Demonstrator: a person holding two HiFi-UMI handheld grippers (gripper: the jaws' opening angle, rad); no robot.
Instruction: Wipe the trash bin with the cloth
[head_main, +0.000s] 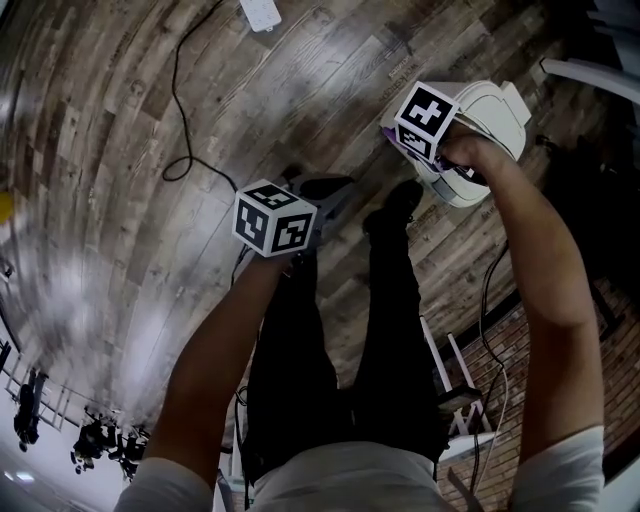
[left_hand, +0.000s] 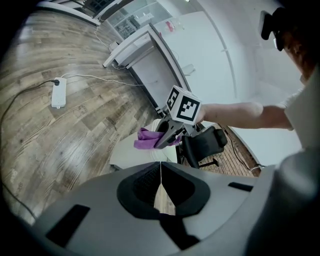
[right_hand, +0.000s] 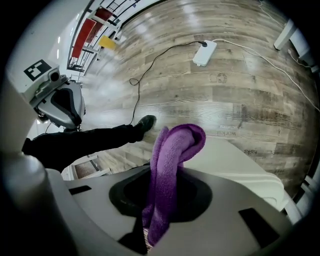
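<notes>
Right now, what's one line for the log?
right gripper: shut on purple cloth | cloth: over white trash bin | left gripper: shut, empty

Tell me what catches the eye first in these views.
The purple cloth stands out, clamped in the right gripper over the white bin on the wood floor. The left gripper hangs shut and empty, away from the bin. A white power strip lies on the floor beyond.

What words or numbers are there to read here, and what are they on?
"WORKS": faint, upside down, printed on a floor plank.
Another small print on the floor: too blurred to read.
Marker cube: only black-and-white squares, no letters.
</notes>
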